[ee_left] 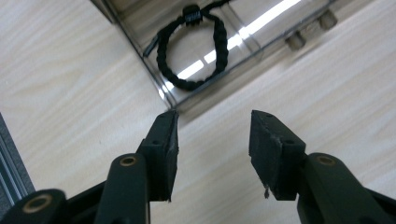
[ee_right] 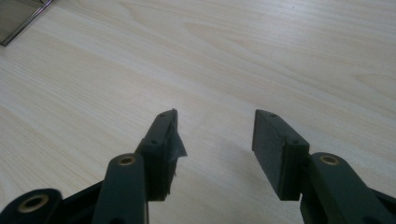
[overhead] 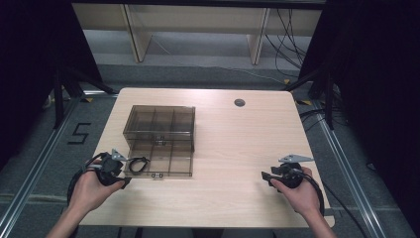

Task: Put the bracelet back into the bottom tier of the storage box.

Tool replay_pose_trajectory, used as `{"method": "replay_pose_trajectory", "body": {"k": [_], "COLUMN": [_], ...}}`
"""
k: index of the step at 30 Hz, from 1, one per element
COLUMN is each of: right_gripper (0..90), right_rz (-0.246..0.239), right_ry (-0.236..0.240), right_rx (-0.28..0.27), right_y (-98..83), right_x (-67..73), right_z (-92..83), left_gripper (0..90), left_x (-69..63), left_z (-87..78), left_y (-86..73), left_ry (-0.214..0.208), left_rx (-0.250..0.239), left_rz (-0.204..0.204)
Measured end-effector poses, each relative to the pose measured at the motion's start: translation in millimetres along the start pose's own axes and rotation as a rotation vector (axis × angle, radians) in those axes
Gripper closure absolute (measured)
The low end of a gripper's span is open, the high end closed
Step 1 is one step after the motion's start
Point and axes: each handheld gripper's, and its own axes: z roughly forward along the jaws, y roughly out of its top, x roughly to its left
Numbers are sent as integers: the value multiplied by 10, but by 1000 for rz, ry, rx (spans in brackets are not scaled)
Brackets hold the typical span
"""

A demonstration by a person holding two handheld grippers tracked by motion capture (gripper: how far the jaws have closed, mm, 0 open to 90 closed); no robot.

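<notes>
A smoky clear plastic organiser box [overhead: 158,141] lies open on the wooden table, lid tilted back, its compartments in a grid. A black braided bracelet [overhead: 138,164] [ee_left: 192,51] lies in the near left compartment of the box [ee_left: 261,35]. My left gripper [overhead: 124,174] [ee_left: 212,156] sits just off that corner, jaws open with nothing between them, above bare wood. My right gripper [overhead: 264,175] [ee_right: 215,156] rests at the table's near right, jaws open and empty, pointing left across the tabletop.
The table [overhead: 233,144] has a round cable hole [overhead: 239,102] near its far edge. A corner of the box [ee_right: 18,16] shows at the top left of the right gripper view. Dark curtains, metal floor rails and wooden shelving surround the table.
</notes>
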Motion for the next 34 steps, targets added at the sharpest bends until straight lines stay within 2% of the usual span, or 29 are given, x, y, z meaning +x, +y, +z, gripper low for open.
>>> {"method": "replay_pose_trajectory", "body": {"k": [1, 3, 4, 6, 7, 8, 10, 11, 13, 14, 15, 16, 17, 18, 19, 20, 21, 22, 24, 25, 27, 28, 31, 33, 34], "right_gripper": [513, 513, 513, 513, 513, 513, 513, 512, 512, 512, 513, 513, 513, 512, 512, 512, 512, 512, 512, 512, 512, 512, 512, 511, 511], "right_rz": [0, 0, 8, 8, -16, -4, -1, -1, -14, -20, 0, -4, -4, -3, -3, -27, -14, -3, -16, -56, -51, -1, 2, -59, -36], "right_ry": [0, 0, 0, -2, -13, -15, -18, -8, -6, -5, -14, -13, -13, -6, -6, -12, -8, -15, -17, -19, -22, -22, -24, -27, -22], "right_rx": [0, -2, 3, 5, 9, 16, 17, 16, 5, 2, 19, 21, 21, 14, 14, 5, 9, 16, 6, -10, -8, 14, 16, -15, -10], "right_y": [0, 0, -1, 0, 5, 4, 2, 3, 4, 4, 6, 7, 7, 7, 7, 1, 8, 10, 11, 7, 9, 14, 14, 10, 13], "right_x": [0, 0, 6, 9, -10, -1, 9, 5, -5, -6, 10, 4, 4, -5, -5, -26, -24, -20, -32, -63, -63, -27, -22, -65, -52], "right_z": [0, -3, -6, -5, -8, -11, -14, -7, 2, 3, -14, -13, -13, 0, 0, 6, -3, -9, -10, 5, 6, -11, -11, 4, -5], "left_gripper": [509, 491, 482, 451, 440, 433, 426, 421, 410, 410, 404, 389, 382, 382, 382, 382, 382, 382, 381, 380, 374, 367, 359, 358, 357], "left_x": [0, -17, -28, -35, -53, -64, -69, -100, -114, -141, -176, -171, -171, -168, -168, -144, -144, -150, -139, -138, -157, -163, -163, -152, -149], "left_z": [0, -19, -8, -12, 11, 21, 25, 74, 87, 129, 191, 188, 188, 217, 217, 200, 200, 212, 200, 205, 224, 238, 242, 230, 235], "left_y": [0, -108, -142, -212, -247, -282, -309, -363, -380, -403, -413, -408, -408, -407, -407, -404, -404, -403, -402, -401, -398, -394, -392, -387, -386], "left_ry": [0, 18, 24, 21, 17, 19, 18, 18, 30, 25, 32, 20, 20, 20, 20, 25, 25, 41, 26, 21, 22, 18, 19, 14, 9], "left_rx": [0, -24, -40, -36, -49, -59, -44, -75, -69, -89, -73, -39, -39, -70, -70, -72, -72, -100, -84, -81, -98, -97, -105, -103, -104], "left_rz": [0, -9, -25, -26, -50, -49, -44, -62, -56, -66, -58, -40, -40, -68, -68, -70, -70, -88, -76, -75, -85, -88, -91, -88, -93]}}
